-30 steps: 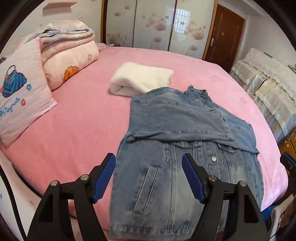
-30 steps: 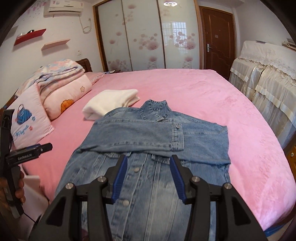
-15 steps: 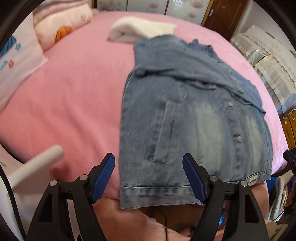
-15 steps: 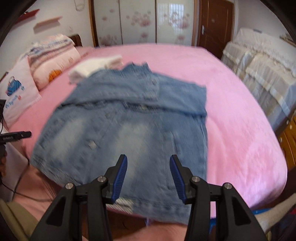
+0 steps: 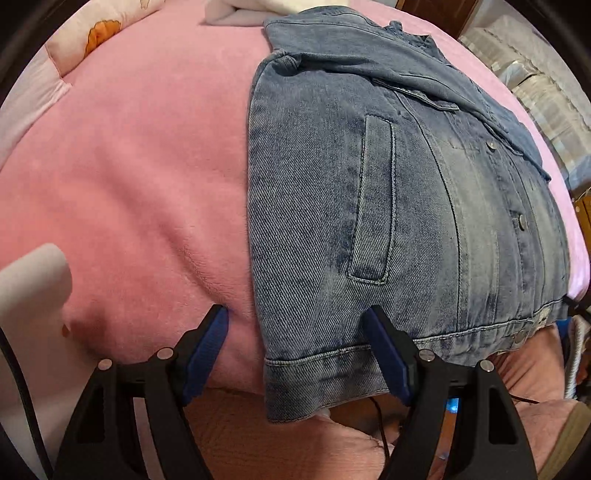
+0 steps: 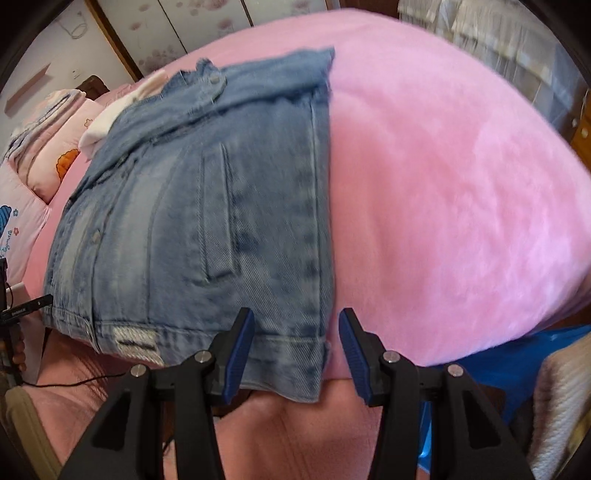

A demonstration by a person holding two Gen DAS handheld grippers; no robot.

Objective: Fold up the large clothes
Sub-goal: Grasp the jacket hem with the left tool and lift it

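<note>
From your left wrist, the denim jacket point(image 5: 388, 206) lies front-up on the pink bed point(image 5: 129, 184), its sleeves folded across the chest toward 12 o'clock and its hem hanging over the bed's near edge at 6 o'clock. Your left hand-held gripper point(image 5: 297, 325) stands spread, the jacket's left hem corner between its blue pads, which do not press on the cloth. A folded white garment point(image 5: 258, 9) sits just past the collar at 12 o'clock, and a pink pillow with an orange print point(image 5: 99, 26) lies at 11 o'clock. A white post point(image 5: 33, 295) stands at 8 o'clock beside the bed. Pink bedding point(image 5: 258, 435) hangs under the hem at 6 o'clock.

From your right wrist, the picture is blurred. The same jacket fills the left half, with bare pink bed at 2 o'clock. Your right hand-held gripper point(image 6: 297, 328) is spread too, straddling the right hem corner without pinching it. A blue bag point(image 6: 517, 369) sits at 4 o'clock below the bed's edge, pillows point(image 6: 44, 147) at 10 o'clock, and floral wardrobe doors point(image 6: 192, 26) at 12 o'clock.
</note>
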